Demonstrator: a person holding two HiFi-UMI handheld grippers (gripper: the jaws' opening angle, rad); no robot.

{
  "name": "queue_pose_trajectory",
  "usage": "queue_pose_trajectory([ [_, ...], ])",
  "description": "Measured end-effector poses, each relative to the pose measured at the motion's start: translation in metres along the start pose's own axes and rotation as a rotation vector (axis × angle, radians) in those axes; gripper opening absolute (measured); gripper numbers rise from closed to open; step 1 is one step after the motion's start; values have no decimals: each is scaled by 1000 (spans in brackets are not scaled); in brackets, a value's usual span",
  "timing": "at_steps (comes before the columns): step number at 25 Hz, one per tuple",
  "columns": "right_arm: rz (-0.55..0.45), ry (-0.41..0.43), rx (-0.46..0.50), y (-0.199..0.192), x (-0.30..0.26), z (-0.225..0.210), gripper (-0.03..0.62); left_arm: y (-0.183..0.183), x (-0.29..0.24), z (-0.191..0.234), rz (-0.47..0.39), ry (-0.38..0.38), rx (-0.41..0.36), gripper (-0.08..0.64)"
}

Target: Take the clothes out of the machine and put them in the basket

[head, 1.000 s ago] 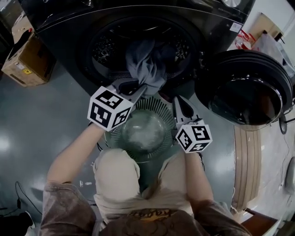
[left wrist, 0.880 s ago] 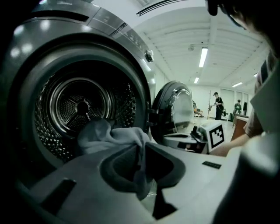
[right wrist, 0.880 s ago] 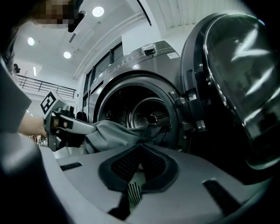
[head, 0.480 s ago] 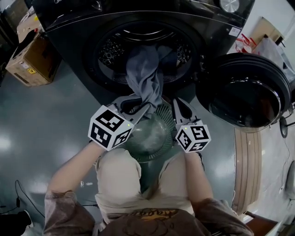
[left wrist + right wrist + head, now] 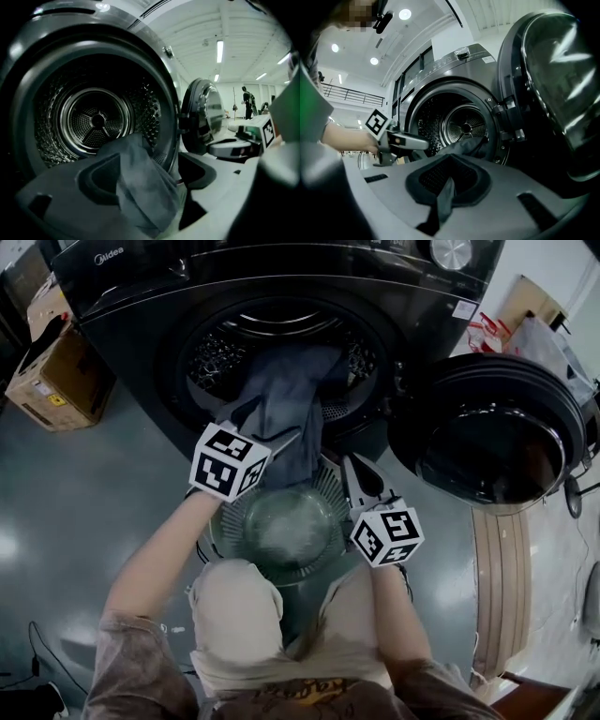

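Hanging from the drum mouth of the dark front-loading washing machine (image 5: 141, 324), the grey cloth garment (image 5: 286, 418) is not yet in the round green slatted basket (image 5: 220, 531) on the floor below. The left gripper (image 5: 270, 435) fingers have just been opened, with the garment loose between them, and the right gripper (image 5: 361, 479) fingers are clenched together.

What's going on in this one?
A person with a gripper in each hand is emptying the open washing machine. A grey garment hangs out of the drum over the lip, above the basket. The left gripper has just been opening its jaws; the garment lies loose between them. The right gripper is shut, seemingly pinching a dark strip of cloth.
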State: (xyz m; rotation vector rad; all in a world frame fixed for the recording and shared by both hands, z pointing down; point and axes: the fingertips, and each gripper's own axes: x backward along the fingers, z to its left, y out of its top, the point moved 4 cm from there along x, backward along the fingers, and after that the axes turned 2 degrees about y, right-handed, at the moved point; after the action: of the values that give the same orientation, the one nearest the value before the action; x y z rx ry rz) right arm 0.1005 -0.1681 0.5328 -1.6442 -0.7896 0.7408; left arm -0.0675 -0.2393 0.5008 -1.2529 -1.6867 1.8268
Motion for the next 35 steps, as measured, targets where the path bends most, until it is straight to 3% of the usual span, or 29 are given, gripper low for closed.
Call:
queue_pose_trajectory([
  [11,8,18,19,0,-3,6,-5,-23,-105,75,157,119,-18,442],
  [19,3,20,17,1,-6,8,-5,-41,-134,94,248,140,-4,439],
  [21,5,17,14,1,-7,8,-5,-42,-134,93,251,132,2,367],
  [26,9,5,7,-1,-8,3,-5,-32,-126,75,227,96,-29,37],
  [30,9,-4,3,-3,-8,0,-5,-14,-103,54,185,35,-15,26],
  [35,2,-20,1,-3,-5,-7,-5,-2,-58,10,154,-94,-33,26],
])
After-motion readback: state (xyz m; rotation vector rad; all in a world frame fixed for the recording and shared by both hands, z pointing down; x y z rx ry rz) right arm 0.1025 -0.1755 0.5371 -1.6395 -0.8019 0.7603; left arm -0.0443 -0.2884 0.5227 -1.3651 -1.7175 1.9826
